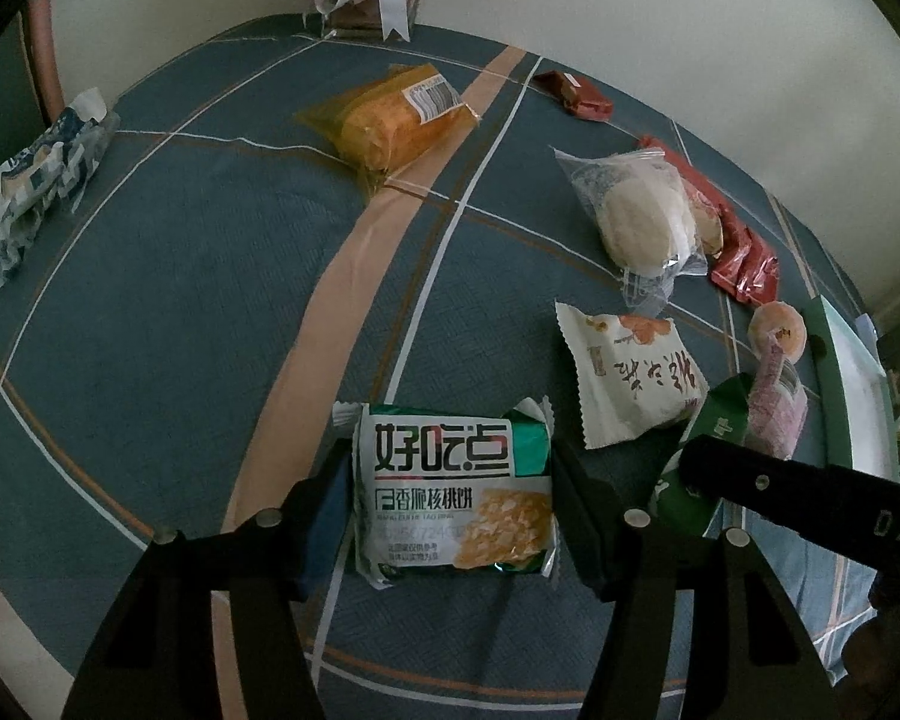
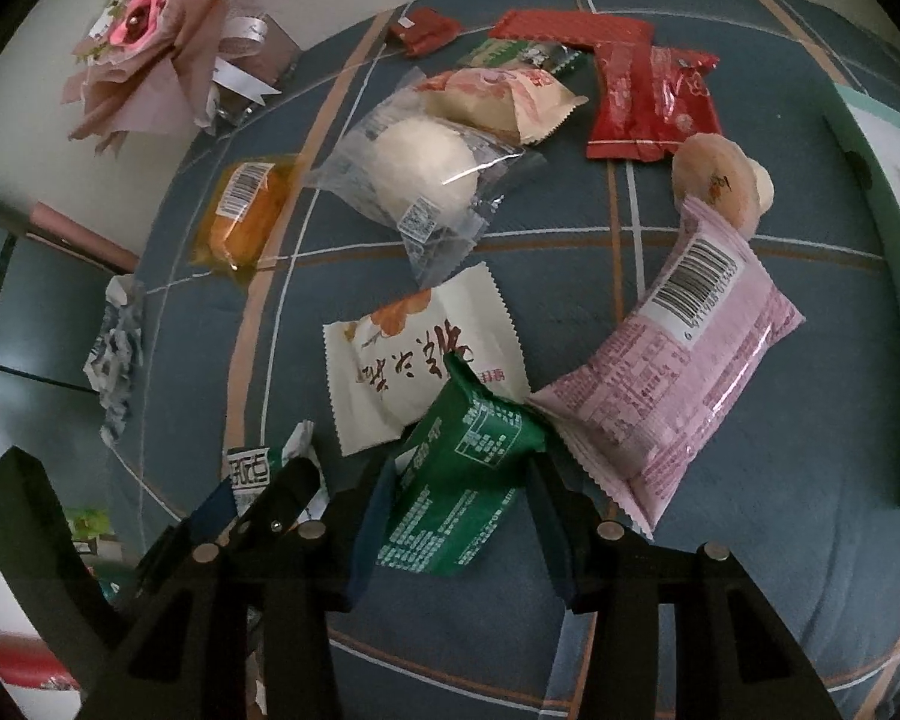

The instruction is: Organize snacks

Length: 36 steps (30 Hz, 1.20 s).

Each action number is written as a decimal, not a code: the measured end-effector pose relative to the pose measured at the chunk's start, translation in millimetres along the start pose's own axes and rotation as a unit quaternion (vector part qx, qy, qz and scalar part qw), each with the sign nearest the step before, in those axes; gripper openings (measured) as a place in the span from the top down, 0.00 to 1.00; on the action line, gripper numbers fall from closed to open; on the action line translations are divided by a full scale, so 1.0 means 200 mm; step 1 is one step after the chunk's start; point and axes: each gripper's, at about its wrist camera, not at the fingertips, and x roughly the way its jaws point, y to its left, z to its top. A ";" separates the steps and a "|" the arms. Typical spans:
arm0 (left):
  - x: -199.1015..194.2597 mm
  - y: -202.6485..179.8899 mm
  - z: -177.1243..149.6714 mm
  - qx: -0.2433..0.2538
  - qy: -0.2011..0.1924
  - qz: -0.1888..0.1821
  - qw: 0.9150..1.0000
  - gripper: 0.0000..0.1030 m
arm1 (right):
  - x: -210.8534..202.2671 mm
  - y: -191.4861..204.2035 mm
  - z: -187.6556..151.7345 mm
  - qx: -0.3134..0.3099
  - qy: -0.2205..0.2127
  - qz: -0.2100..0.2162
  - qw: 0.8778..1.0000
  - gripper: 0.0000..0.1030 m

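Observation:
My left gripper [image 1: 450, 480] is shut on a white-and-green biscuit packet [image 1: 456, 516], its pads pressing on both sides just above the blue checked cloth [image 1: 180, 300]. Just to its right, my right gripper [image 2: 459, 480] is shut on a dark green packet [image 2: 462, 480], which stands tilted and crumpled between the fingers. The same green packet [image 1: 690, 474] shows under the right gripper's black arm in the left wrist view. In the right wrist view the left gripper's finger [image 2: 282, 498] sits at the lower left with the biscuit packet [image 2: 249, 471].
Close by lie a white packet with an orange flower [image 2: 414, 354], a pink packet [image 2: 678, 372] and a round pastry [image 2: 714, 186]. Farther off are a clear-wrapped bun [image 2: 426, 168], an orange cake packet [image 1: 390, 114], red packets [image 2: 648, 102] and a blue-white packet [image 1: 30, 192]. A green-rimmed tray [image 2: 870, 240] stands at the right, a bouquet [image 2: 144, 36] at the back.

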 end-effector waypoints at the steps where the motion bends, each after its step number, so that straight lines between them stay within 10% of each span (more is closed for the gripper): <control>1: 0.00 0.00 0.00 -0.001 0.001 -0.001 1.000 0.37 | 0.00 0.00 0.00 0.000 -0.001 -0.001 1.000 0.52; 36: -0.09 -0.02 0.01 -0.002 -0.002 0.005 1.000 0.40 | -0.11 0.00 -0.01 0.024 -0.004 -0.022 0.999 0.57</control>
